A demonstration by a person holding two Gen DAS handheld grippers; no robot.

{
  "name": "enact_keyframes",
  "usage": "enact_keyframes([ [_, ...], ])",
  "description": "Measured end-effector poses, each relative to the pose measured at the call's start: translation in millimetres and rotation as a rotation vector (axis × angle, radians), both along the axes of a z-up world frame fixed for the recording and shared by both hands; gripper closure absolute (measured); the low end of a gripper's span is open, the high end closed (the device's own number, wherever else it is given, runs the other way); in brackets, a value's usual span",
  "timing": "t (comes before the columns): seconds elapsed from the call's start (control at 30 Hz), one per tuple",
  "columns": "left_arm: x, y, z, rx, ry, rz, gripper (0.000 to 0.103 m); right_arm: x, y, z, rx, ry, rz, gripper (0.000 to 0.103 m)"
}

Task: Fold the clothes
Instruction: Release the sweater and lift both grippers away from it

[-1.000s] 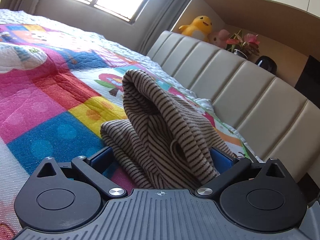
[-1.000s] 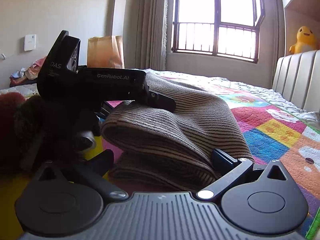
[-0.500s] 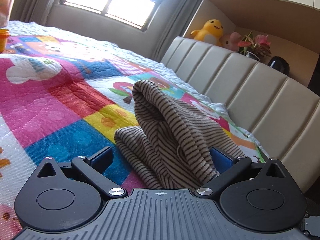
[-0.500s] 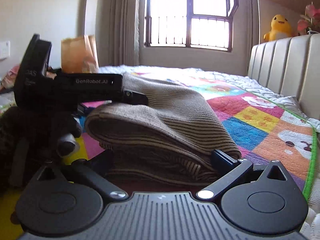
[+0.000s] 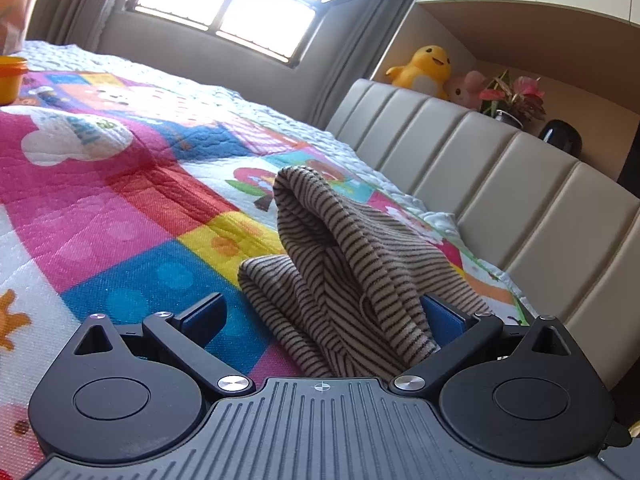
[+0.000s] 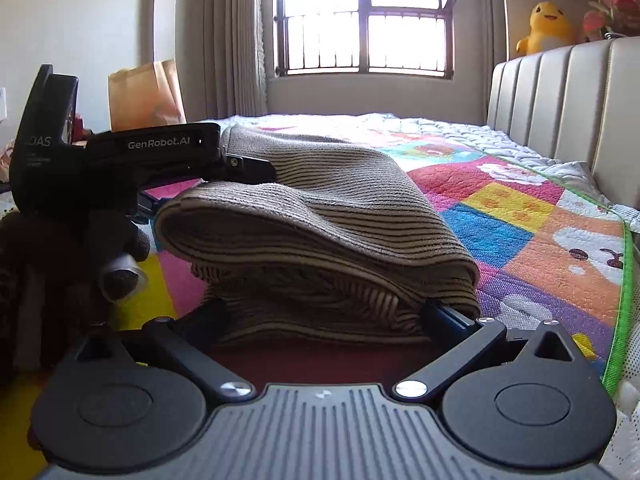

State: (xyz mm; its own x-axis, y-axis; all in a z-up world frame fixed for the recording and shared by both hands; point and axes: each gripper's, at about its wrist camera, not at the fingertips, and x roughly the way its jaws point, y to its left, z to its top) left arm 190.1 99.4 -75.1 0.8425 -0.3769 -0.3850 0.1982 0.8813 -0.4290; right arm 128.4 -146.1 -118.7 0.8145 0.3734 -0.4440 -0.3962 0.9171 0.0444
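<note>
A brown striped knit garment [image 5: 344, 264] lies bunched and folded over on the colourful quilt [image 5: 120, 216]. In the left wrist view my left gripper [image 5: 324, 312] has its jaws wide apart; the cloth lies between them and drapes over the right blue pad [image 5: 444, 320], while the left pad [image 5: 204, 312] is bare. In the right wrist view the garment [image 6: 320, 232] forms a thick folded stack between the wide-apart jaws of my right gripper [image 6: 324, 316]. The left gripper's black body [image 6: 132, 160] reaches over the stack's far left.
A padded beige headboard [image 5: 500, 184] runs along the right of the bed. A shelf above it holds a yellow plush duck [image 5: 420, 68] and a potted plant [image 5: 516, 100]. A window [image 6: 364, 16] and curtains stand at the far end. A paper bag [image 6: 148, 92] stands at far left.
Both grippers have pulled back a little from the garment, and the views have swung. The left gripper's jaws have opened wider and its left pad now stands off the cloth.
</note>
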Motion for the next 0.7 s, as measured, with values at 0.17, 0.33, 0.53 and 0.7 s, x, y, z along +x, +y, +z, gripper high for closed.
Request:
enact_keyframes([
  [0.17,0,-2,1,0.014,0.006,0.018,0.000,0,-13,2,0.083,0.004,0.022,0.000],
  [0.33,-5,-5,3,0.046,0.012,0.069,0.000,-11,-35,20,0.161,0.015,0.090,0.000],
  [0.53,-15,-16,8,0.107,0.016,0.136,0.000,-42,-74,38,0.094,-0.145,0.122,0.000],
  [0.7,-22,-18,8,0.107,0.017,0.169,0.000,-54,-116,36,0.204,-0.103,0.021,0.000],
])
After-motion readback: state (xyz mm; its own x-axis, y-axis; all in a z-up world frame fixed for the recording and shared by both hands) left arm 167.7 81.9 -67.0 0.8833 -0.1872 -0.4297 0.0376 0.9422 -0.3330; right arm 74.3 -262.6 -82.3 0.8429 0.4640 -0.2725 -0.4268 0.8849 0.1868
